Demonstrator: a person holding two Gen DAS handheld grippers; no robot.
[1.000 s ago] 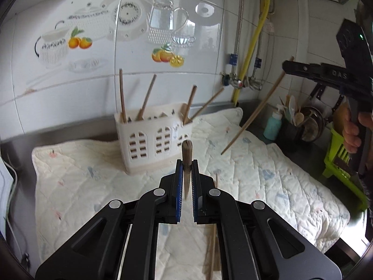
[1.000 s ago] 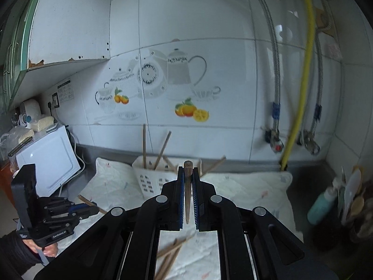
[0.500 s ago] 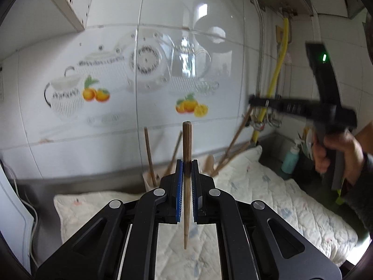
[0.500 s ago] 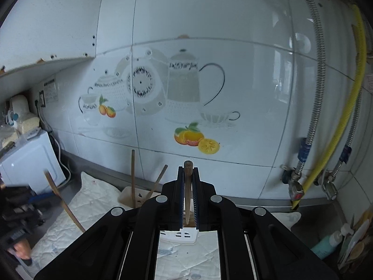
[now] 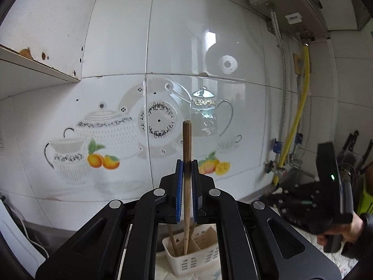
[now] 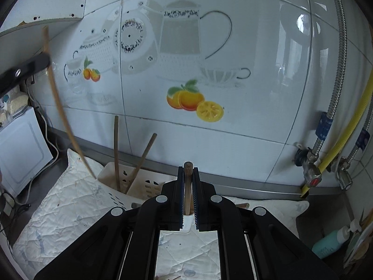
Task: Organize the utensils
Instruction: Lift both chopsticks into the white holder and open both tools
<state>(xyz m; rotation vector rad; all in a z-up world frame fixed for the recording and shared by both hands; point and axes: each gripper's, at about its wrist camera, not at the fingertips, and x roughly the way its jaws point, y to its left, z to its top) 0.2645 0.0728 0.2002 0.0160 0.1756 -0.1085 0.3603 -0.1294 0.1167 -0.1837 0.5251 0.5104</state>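
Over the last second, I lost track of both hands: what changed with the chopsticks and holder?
The left gripper lifted its chopstick off the quilted mat to above the white holder. The right gripper carried its chopstick up to the holder. Both stayed clamped; nothing was released.

White glossy wall tiles [image 5: 121, 35] w/ teapot decals [image 6: 179, 39], yellow gas hose [image 6: 345, 126] on right, quilted mat [image 6: 70, 207] on counter.
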